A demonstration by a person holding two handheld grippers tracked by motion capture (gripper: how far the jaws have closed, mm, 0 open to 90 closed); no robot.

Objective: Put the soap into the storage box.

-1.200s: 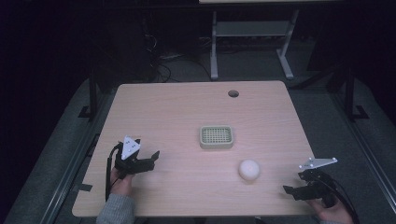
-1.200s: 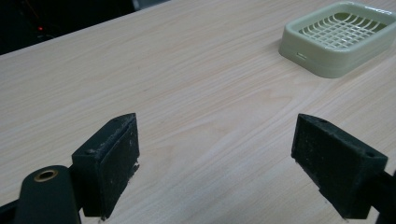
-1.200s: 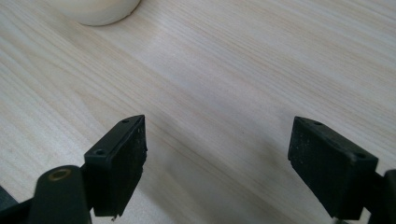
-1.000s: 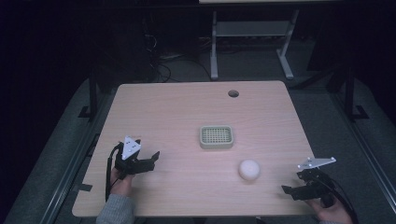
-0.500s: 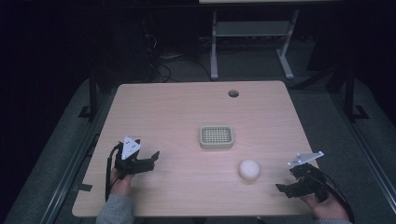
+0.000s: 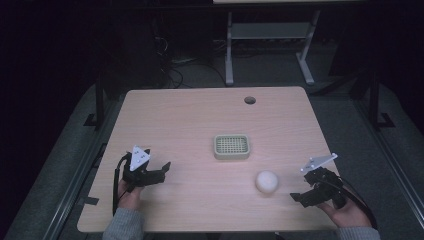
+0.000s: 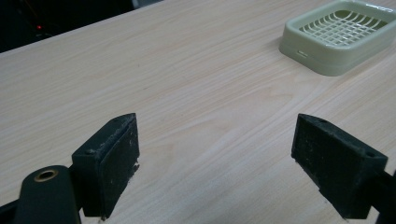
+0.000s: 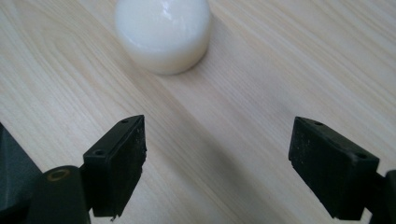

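Note:
A round white soap bar lies on the wooden table, right of centre and towards the front. Behind it, near the table's middle, sits a pale green slotted soap dish. My right gripper is open just right of the soap, its jaws wide apart and pointing at it, with bare wood between them. At the front left my left gripper rests open on the table, aimed toward the dish, nothing between its jaws.
A round cable hole sits near the table's far edge. Beyond the table stand metal frame legs and cables on a dark floor. Grey floor runs along both sides of the table.
My right gripper has moved left and slightly forward, closing in on the soap. The left gripper, the soap and the dish have not moved.

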